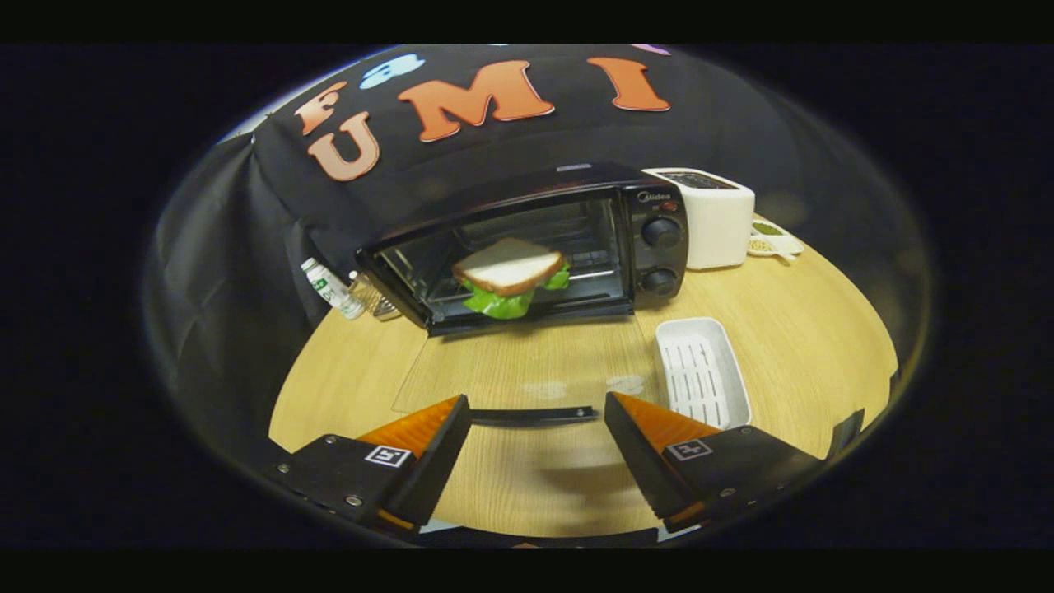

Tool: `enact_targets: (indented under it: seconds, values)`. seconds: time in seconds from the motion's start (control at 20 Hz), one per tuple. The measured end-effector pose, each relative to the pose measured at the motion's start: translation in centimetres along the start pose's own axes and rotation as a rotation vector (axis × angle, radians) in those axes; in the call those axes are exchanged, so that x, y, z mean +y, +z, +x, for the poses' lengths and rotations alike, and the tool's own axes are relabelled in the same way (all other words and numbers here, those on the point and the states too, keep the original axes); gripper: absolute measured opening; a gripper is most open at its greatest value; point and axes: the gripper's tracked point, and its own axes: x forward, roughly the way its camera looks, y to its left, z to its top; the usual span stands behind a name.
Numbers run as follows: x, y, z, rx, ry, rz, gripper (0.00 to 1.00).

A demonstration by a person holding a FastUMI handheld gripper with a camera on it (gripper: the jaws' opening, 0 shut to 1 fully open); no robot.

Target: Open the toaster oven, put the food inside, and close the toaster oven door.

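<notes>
The counter (790,329) carries everything here, and the toaster oven (535,243) sits toward its back against the booth wall, its glass door (510,371) lying dropped flat on the counter toward the viewer, see-through enough that the wood grain shows under it, with the dark door handle (533,416) at its near edge. The sandwich (512,278), white bread over green lettuce, already rests on the rack inside the oven, so what seems left is shutting the door. The tongs (537,420) stand wide and hold nothing, one finger either side of the handle's ends, level with it. The likely trouble from here: the handle is thin and low against the counter, so the tongs could skid over it or scrape the wood instead of getting under it. A lift that is off-centre may let the door slip back down with a bang, and a hard swing could jolt the oven and shift the sandwich, whose lettuce hangs near the front of the rack where the door might pinch it. Right of the oven stands a white appliance (715,216). The white tray (701,372) in front of the oven's knob side lies close beside the right finger and could be knocked. Left of the oven lies a small bottle (331,288), well out of the way.
</notes>
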Motion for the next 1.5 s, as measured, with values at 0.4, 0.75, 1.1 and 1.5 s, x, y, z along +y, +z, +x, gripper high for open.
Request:
enact_targets:
  seconds: [0.4,0.75,1.1,1.5]
  values:
    - [1.1,-5.6,3.2,0.158,-0.026,-0.078,0.97]
    - [1.5,-7.3,6.4,0.227,-0.076,-0.149,0.97]
    - [1.6,-4.7,7.5,0.166,-0.087,-0.131,0.93]
    - [3.0,5.8,7.1,-0.039,-0.07,-0.157,0.92]
